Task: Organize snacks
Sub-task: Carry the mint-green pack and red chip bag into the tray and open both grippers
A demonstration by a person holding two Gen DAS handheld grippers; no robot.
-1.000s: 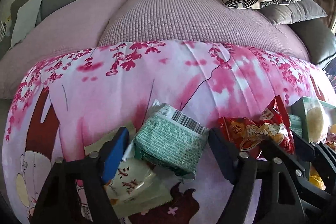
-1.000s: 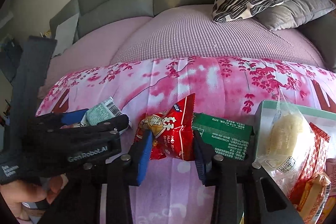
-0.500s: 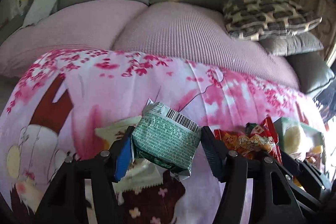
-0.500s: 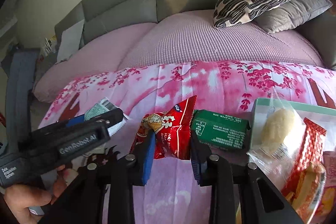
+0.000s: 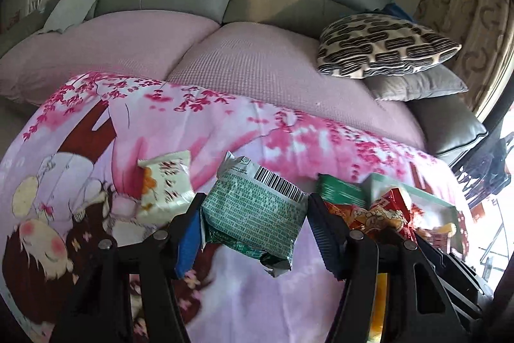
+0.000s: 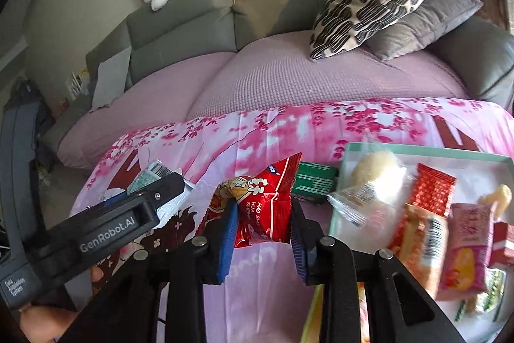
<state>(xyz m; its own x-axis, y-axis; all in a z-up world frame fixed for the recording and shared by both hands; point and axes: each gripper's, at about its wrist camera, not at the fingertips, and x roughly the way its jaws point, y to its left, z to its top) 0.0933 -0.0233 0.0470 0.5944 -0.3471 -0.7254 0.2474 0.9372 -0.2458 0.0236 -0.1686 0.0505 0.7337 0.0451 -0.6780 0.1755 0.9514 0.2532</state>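
Two packets are in my grip at once: the left hand-held gripper is clenched on a green snack packet with its barcode end up, and the right hand-held gripper is clenched on a red snack bag, pinched across its lower half. Both packets hang clear above the pink blossom-print cloth that covers the counter. Risks, as I judge them: the two grippers sit close side by side, so swinging both toward the tray together could knock them or the packets into each other. The red bag is puffy and glossy; the pads could slide on the film and let it drop short of the tray. The green packet is held by its sides with a loose crimped tail hanging below, which may snag on the tray's rim. Container: a shallow pale-green tray lies to the right on the cloth. In it I see a clear-wrapped pale bun, a red patterned sachet, an orange packet and a pink packet; further items at the far right edge are too blurred to name. A dark green box lies on the cloth just beside the tray's left wall. A white packet lies on the cloth left of the grippers, not yet gathered.
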